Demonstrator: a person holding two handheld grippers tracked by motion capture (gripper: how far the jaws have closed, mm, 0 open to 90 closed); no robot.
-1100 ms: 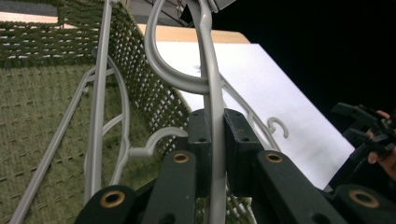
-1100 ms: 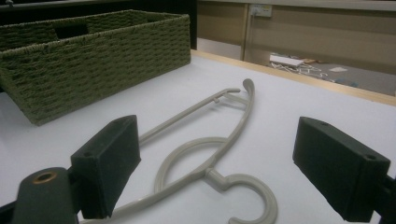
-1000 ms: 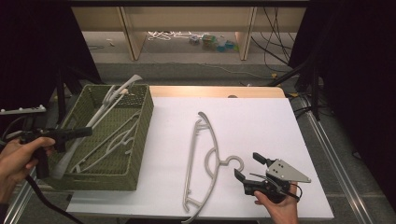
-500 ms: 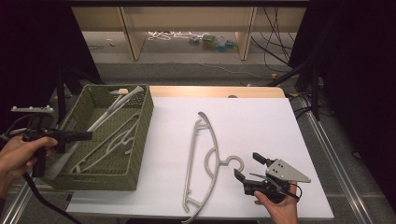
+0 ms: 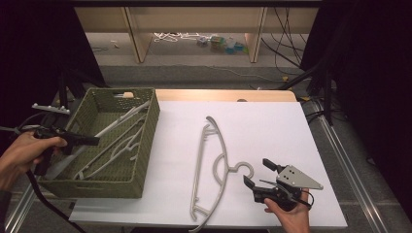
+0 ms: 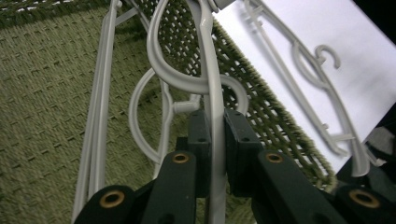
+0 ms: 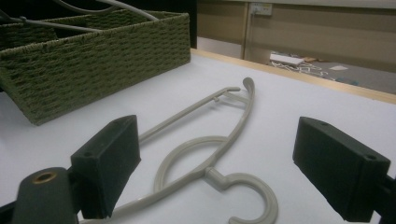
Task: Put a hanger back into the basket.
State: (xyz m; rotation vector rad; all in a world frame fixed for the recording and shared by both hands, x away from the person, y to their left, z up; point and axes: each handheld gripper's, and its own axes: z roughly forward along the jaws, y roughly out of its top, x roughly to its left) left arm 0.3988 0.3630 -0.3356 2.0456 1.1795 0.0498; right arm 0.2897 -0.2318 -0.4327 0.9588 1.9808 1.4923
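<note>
The left gripper (image 6: 212, 140) is pinching a smooth white plastic hanger (image 6: 210, 88) over the woven green basket (image 5: 145, 141). The right gripper (image 5: 265, 177) is gaping beside the table's beige hanger (image 5: 214, 165).

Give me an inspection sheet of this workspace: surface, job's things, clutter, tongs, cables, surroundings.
Surface: white table top, wooden far edge.
Job's things: green woven basket at left holding pale hangers; held hanger over it; grey hanger flat on the white top.
Clutter: nothing seen on the table.
Tongs: left tongs shut on the held hanger; right tongs open, facing the grey hanger's hook.
Cables: black cable trailing from the left tongs.
Surroundings: wooden shelf legs, floor with small items and wires behind.
</note>
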